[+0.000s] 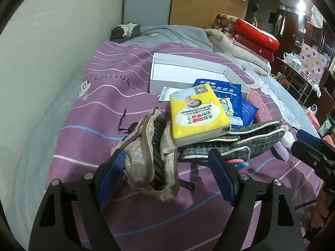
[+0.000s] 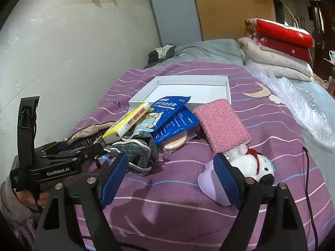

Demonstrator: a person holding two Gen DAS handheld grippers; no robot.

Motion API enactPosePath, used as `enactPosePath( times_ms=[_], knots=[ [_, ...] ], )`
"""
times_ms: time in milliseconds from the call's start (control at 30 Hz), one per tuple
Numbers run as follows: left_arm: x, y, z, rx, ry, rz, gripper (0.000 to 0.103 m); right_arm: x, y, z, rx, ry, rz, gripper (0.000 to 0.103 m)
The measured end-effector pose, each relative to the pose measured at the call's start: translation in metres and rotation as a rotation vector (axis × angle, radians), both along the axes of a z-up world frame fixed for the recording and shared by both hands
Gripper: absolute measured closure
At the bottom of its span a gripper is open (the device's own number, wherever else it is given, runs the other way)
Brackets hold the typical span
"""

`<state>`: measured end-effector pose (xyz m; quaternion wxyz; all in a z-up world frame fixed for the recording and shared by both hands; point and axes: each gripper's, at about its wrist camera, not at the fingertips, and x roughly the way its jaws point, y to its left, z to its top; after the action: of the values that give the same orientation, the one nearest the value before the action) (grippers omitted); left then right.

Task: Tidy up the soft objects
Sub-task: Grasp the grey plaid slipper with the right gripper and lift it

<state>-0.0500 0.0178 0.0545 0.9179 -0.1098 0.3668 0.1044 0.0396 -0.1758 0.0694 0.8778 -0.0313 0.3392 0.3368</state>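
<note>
A pile of soft things lies on the purple bedspread in front of an open white box [image 1: 188, 71] [image 2: 188, 87]. My left gripper [image 1: 167, 165] is open, its jaws around a beige checked slipper [image 1: 150, 152] that lies on the bed. A yellow tissue pack [image 1: 196, 115] [image 2: 127, 123] rests on a grey plaid slipper [image 1: 247, 140] [image 2: 136, 150] and a blue pouch [image 1: 226, 92] [image 2: 171, 119]. My right gripper [image 2: 173, 177] is open and empty above the bedspread. A pink sponge cloth [image 2: 222, 125] and a white plush toy [image 2: 251, 163] lie by its right finger.
A lilac soft piece [image 2: 211, 184] lies under the right finger. Folded red and white quilts [image 2: 280, 48] are stacked at the bed's far right. Clear plastic sheet [image 2: 297, 104] lies on the right side. A grey wall runs along the left.
</note>
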Motion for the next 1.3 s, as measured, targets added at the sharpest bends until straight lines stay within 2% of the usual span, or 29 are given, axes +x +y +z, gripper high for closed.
enactPosePath(
  times_ms=[433, 767, 1133, 1300],
  knots=[
    [0.000, -0.004, -0.002, 0.006, 0.005, -0.011, 0.021, 0.001, 0.000, -0.002, 0.003, 0.013, 0.003, 0.025],
    [0.001, -0.008, 0.000, -0.012, -0.004, -0.046, 0.021, 0.001, 0.003, -0.003, 0.001, 0.014, 0.012, 0.025],
    [0.000, -0.003, 0.000, -0.033, -0.006, -0.037, 0.022, -0.001, 0.004, -0.002, 0.010, 0.009, 0.028, 0.025],
    [-0.001, 0.004, 0.000, -0.060, -0.011, -0.021, 0.028, -0.002, 0.006, -0.001, 0.014, 0.010, 0.043, 0.025]
  ],
)
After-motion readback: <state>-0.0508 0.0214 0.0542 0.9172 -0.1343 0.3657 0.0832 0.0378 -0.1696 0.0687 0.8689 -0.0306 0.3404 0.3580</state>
